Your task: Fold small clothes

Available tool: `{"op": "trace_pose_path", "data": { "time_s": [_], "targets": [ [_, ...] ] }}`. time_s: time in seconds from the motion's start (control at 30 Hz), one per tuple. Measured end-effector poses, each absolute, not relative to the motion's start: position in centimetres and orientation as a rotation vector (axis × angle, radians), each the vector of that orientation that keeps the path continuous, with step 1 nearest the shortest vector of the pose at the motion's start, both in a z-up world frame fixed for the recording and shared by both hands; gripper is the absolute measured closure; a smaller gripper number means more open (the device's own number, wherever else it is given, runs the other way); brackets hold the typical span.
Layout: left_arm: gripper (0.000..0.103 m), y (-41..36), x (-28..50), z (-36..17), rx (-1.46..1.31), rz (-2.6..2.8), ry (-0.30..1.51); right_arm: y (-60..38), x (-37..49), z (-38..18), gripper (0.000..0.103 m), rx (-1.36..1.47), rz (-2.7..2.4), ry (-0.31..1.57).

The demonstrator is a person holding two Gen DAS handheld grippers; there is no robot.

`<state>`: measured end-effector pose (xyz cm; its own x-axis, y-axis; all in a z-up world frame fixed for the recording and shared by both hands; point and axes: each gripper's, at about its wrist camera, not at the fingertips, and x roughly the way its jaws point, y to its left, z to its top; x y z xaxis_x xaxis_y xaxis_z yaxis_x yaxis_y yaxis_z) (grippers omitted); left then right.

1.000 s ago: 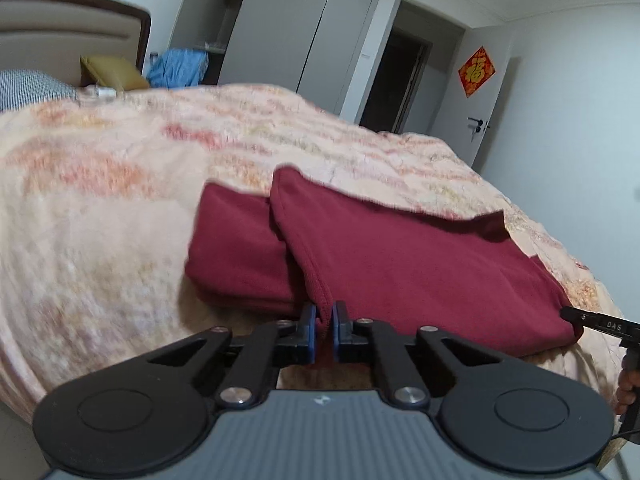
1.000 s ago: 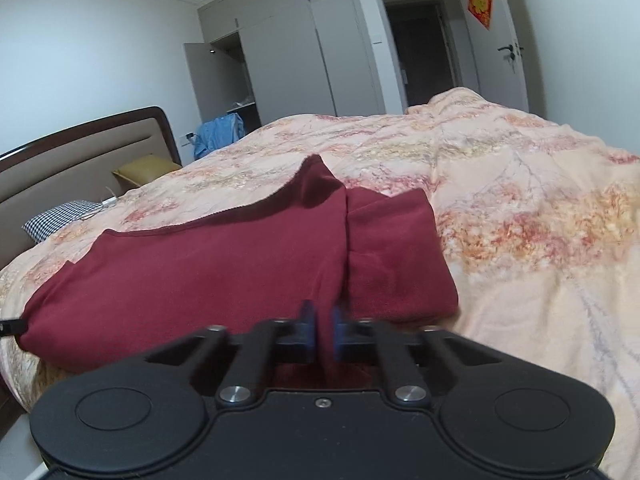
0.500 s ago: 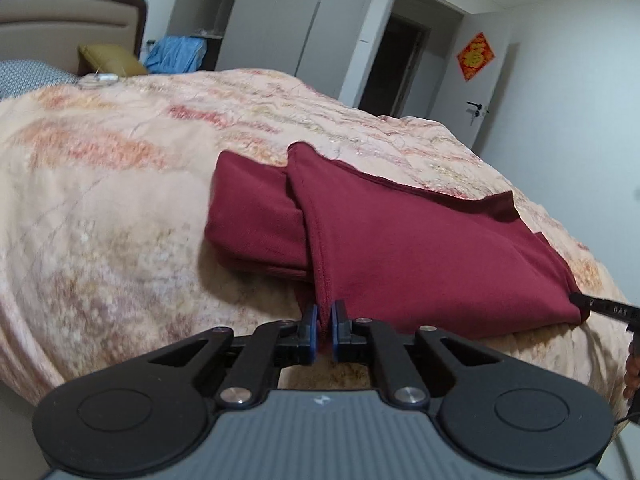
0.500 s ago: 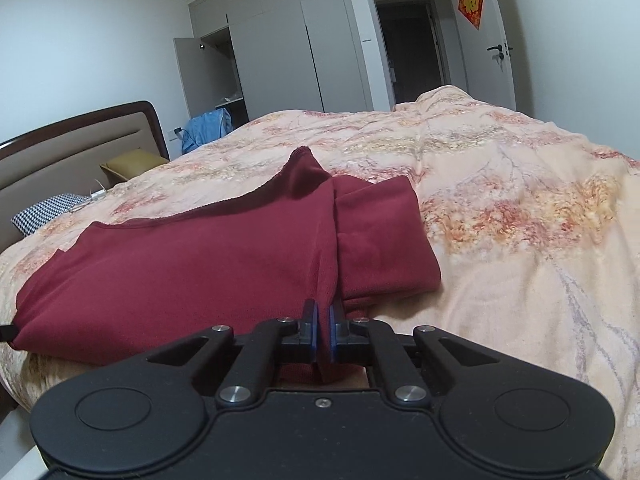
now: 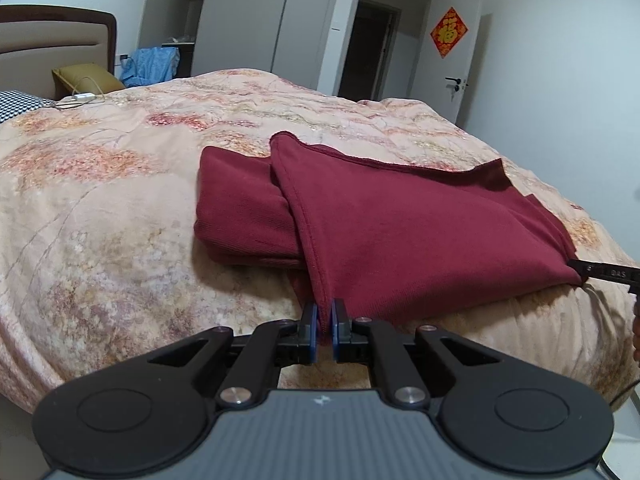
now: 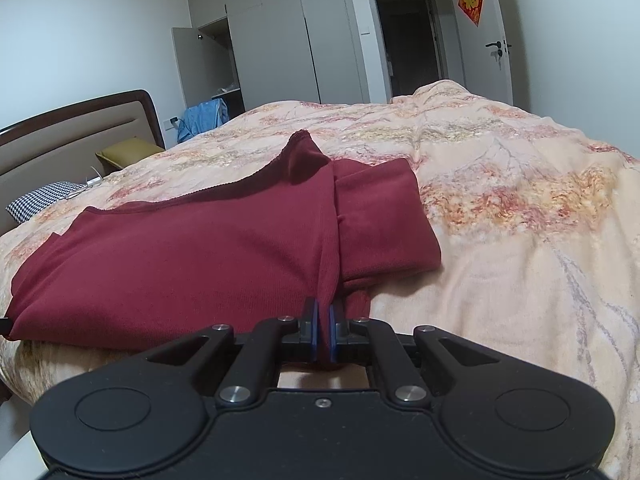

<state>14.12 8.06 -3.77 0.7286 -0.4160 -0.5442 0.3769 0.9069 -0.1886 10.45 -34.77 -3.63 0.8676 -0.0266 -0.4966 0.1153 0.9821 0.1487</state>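
Slippage is the main risk: the left claw [image 5: 324, 320] and right claw [image 6: 323, 318] are each clenched on a thin pinch of the dark red garment's [image 5: 400, 236] near edge, at 6 o'clock in either view. The garment lies partly folded on the bed [image 5: 100, 208], so an uneven pull could free one corner or drag the tucked sleeve [image 6: 380, 220] at 1 o'clock out of its fold.

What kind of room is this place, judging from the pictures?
Most likely a home bedroom. A bed with a floral quilt and a padded headboard fills the view, a tall grey wardrobe stands behind it, and a dark red garment lies on the quilt.
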Motion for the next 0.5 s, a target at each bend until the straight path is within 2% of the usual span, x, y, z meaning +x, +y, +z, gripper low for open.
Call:
{"op": "trace_pose_path", "data": {
  "time_s": [0.3, 0.4, 0.43, 0.5],
  "targets": [
    [0.096, 7.6, 12.8, 1.8, 0.207, -0.576, 0.482, -34.8, 10.9, -2.9, 0.098, 0.154, -0.066, 0.528],
    [0.097, 7.0, 12.9, 1.0, 0.297, -0.573, 0.553, -34.7, 10.8, -3.0, 0.098, 0.156, -0.068, 0.525],
    [0.103, 6.9, 13.0, 0.4, 0.308, -0.561, 0.585, -34.7, 10.7, -3.0, 0.098, 0.155, -0.069, 0.525],
    [0.103, 6.9, 12.9, -0.9, 0.319, -0.520, 0.639, -34.7, 10.7, -3.1, 0.098, 0.152, -0.068, 0.527]
  ]
}}
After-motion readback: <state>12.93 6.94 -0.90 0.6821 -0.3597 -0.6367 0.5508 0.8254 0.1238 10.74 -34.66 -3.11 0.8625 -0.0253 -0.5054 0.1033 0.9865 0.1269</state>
